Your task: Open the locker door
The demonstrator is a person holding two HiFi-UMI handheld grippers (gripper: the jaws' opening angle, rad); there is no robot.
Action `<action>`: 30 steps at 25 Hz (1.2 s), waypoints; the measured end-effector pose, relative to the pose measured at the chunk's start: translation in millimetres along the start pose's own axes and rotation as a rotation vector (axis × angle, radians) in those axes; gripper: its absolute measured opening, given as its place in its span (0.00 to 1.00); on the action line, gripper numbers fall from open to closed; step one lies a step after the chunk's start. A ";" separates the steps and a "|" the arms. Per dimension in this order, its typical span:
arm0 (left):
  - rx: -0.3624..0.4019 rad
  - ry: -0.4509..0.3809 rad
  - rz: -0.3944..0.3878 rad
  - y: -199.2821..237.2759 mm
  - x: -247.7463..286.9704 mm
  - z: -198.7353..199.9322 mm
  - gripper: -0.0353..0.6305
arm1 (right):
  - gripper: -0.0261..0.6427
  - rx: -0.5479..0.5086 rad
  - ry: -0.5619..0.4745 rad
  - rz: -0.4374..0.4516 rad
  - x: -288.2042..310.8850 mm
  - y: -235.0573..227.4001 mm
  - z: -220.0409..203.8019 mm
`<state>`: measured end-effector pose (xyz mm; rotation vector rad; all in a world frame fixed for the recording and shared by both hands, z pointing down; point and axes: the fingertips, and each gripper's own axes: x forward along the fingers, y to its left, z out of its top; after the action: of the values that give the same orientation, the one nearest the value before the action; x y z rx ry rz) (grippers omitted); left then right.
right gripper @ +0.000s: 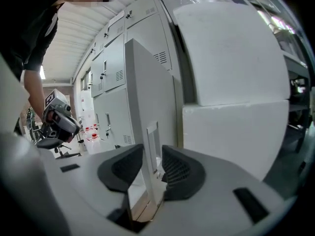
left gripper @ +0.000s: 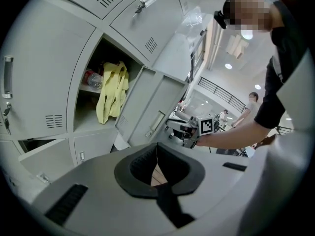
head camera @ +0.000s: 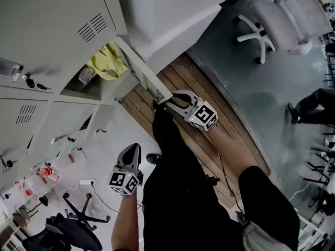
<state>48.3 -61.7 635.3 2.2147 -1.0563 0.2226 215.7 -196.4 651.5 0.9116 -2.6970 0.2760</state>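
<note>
The grey locker door (head camera: 144, 69) stands swung out from its compartment; its handle plate (right gripper: 151, 144) shows in the right gripper view. My right gripper (head camera: 166, 101) is at the door's free edge, and that edge (right gripper: 147, 181) runs between its jaws (right gripper: 152, 154), which stand wide, with a sliver of gap on the handle side. My left gripper (head camera: 131, 151) hangs lower left, apart from the lockers, fingertips together (left gripper: 157, 146) with nothing in them. Inside the open compartment, a yellow cloth (left gripper: 112, 90) hangs and a bottle (left gripper: 93, 80) lies.
A big white foam block (head camera: 167, 9) stands just right of the open door. Neighbouring locker doors are closed, one with keys (head camera: 31, 81). A white office chair (head camera: 282, 14) is at the far right, a black chair (head camera: 73, 224) and water jugs (head camera: 42, 177) at lower left.
</note>
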 end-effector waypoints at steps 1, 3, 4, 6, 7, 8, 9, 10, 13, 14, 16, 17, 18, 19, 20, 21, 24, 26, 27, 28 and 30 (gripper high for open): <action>0.001 0.002 -0.004 -0.7 2.2 0.5 0.08 | 0.24 0.002 0.000 -0.010 -2.7 -4.6 -0.7; 0.003 0.006 -0.011 -1.8 6.5 1.6 0.08 | 0.24 0.001 0.000 -0.026 -7.1 -13.4 -1.3; 0.004 0.008 -0.014 -2.2 8.7 2.2 0.08 | 0.24 0.000 0.001 -0.033 -8.9 -17.7 -1.4; 0.005 0.013 -0.019 -2.3 12.5 3.3 0.08 | 0.23 -0.001 0.003 -0.051 -12.2 -26.1 -1.5; 0.005 0.015 -0.021 -2.0 14.1 3.7 0.08 | 0.23 0.000 0.003 -0.060 -13.8 -29.9 -1.7; 0.004 0.017 -0.022 -1.8 15.6 4.2 0.08 | 0.23 0.003 0.003 -0.070 -15.3 -33.4 -1.8; 0.004 0.019 -0.024 -1.6 17.2 4.7 0.08 | 0.22 0.007 0.003 -0.078 -16.7 -36.9 -2.0; 0.003 0.021 -0.025 -1.6 18.8 5.2 0.08 | 0.22 0.009 0.004 -0.086 -18.1 -40.5 -2.2; 0.004 0.027 -0.031 -1.5 23.8 6.9 0.08 | 0.22 0.014 0.004 -0.111 -22.2 -52.9 -1.8; 0.006 0.029 -0.033 -1.4 25.2 7.5 0.08 | 0.22 0.015 0.004 -0.122 -23.7 -57.5 -1.5; 0.007 0.031 -0.036 -1.2 27.5 8.9 0.08 | 0.20 0.017 0.006 -0.144 -26.2 -66.0 -0.9; 0.006 0.031 -0.037 -1.1 28.8 9.7 0.08 | 0.19 0.018 0.008 -0.153 -27.2 -69.7 -0.9; 0.006 0.031 -0.038 -1.1 30.1 10.7 0.08 | 0.19 0.019 0.009 -0.160 -28.0 -73.1 -1.0; 0.007 0.029 -0.040 -1.1 31.5 11.8 0.08 | 0.19 0.020 0.009 -0.166 -28.5 -76.2 -0.9; 0.008 0.029 -0.042 -1.2 32.5 13.0 0.08 | 0.19 0.021 0.010 -0.171 -29.0 -79.1 -0.9; 0.010 0.028 -0.043 -1.4 33.0 14.3 0.08 | 0.19 0.023 0.010 -0.178 -29.3 -81.7 -0.8; 0.013 0.025 -0.043 -1.5 32.9 17.3 0.08 | 0.19 0.035 0.011 -0.197 -30.6 -88.7 -0.6; 0.015 0.021 -0.044 -1.8 33.0 19.2 0.08 | 0.19 0.038 0.014 -0.206 -31.6 -92.1 -0.5; 0.017 0.019 -0.044 -1.9 32.8 20.1 0.08 | 0.19 0.040 0.015 -0.209 -31.7 -93.1 -0.5; 0.020 0.018 -0.045 -1.9 32.3 20.9 0.08 | 0.19 0.044 0.015 -0.211 -31.6 -93.6 -0.6; 0.024 0.015 -0.044 -2.2 30.5 22.2 0.08 | 0.19 0.058 0.014 -0.217 -31.5 -94.6 -0.8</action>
<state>67.2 -93.9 629.9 2.2522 -1.0014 0.2334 298.1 -252.4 650.7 1.2034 -2.5608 0.3133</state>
